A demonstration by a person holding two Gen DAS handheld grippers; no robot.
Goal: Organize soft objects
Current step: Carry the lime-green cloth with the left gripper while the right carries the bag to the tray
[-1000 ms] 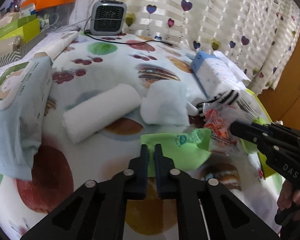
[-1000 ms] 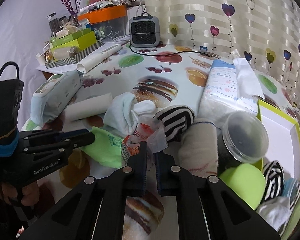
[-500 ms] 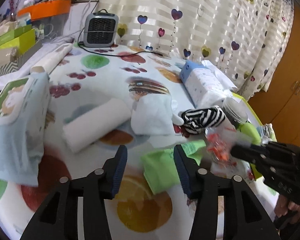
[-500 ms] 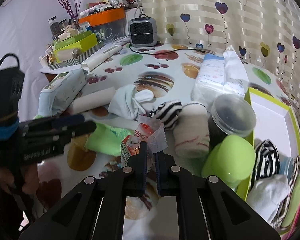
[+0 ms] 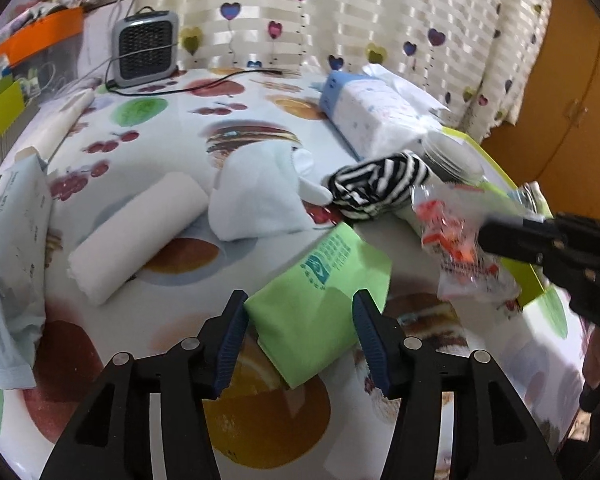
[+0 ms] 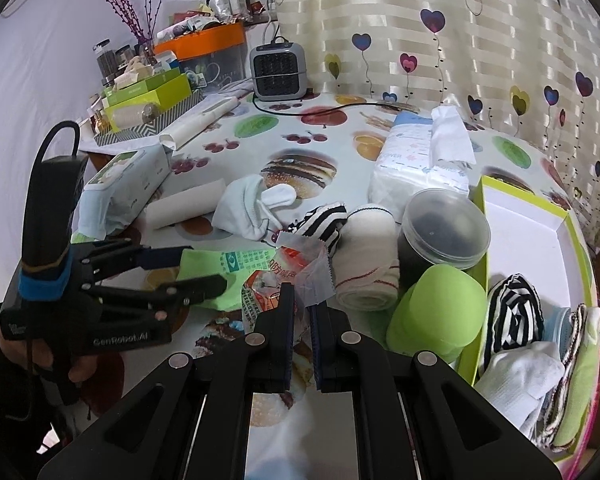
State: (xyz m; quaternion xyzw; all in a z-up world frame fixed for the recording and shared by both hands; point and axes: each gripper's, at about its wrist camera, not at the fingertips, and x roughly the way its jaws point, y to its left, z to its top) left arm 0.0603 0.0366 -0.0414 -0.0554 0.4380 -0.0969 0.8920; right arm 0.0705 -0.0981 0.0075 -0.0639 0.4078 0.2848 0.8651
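A folded green cloth (image 5: 320,300) lies on the fruit-print table, between the open jaws of my left gripper (image 5: 300,312); it also shows in the right wrist view (image 6: 216,268). My right gripper (image 6: 302,312) is shut on a clear snack bag with orange print (image 6: 284,280), held above the table; the bag shows in the left wrist view (image 5: 456,240). A white sock (image 5: 256,196), a striped sock (image 5: 376,188) and a white rolled towel (image 5: 140,236) lie behind the cloth. A green-rimmed box (image 6: 528,232) at the right holds several folded cloths.
A tissue pack (image 5: 372,116), a wipes pack (image 5: 8,248), a dark jar with lid (image 6: 440,240), a green cup (image 6: 436,316) and a red-striped roll (image 6: 368,260) crowd the table. A grey heater (image 6: 278,68) and boxes stand at the back.
My left gripper has opened and moved forward so its jaws flank the green cloth. My right gripper has lifted the snack bag and drawn back to the right.
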